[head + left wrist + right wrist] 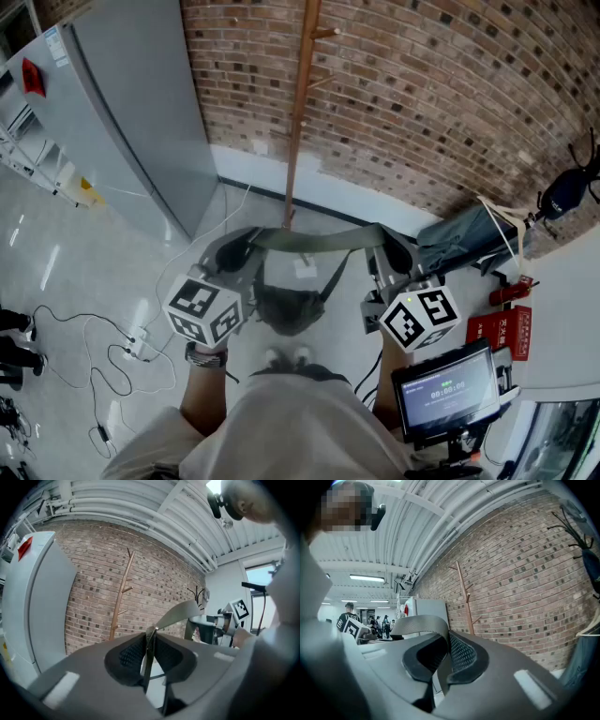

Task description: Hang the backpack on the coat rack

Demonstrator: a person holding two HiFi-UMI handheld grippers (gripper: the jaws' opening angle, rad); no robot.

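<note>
1. The left gripper (149, 644) pinches the strap's (314, 239) left end.
2. The right gripper (442, 653) pinches its right end.
3. The backpack (286, 307) hangs between them, near; the coat rack (298, 112) stands far, at the brick wall (422, 94).

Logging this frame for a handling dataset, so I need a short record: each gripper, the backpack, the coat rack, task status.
left gripper: shut on the strap
right gripper: shut on the same strap, at its other end
strap: stretched between the two grippers
backpack: hanging below the strap
coat rack: upright ahead, by the brick wall
status: backpack not yet on the rack
</note>
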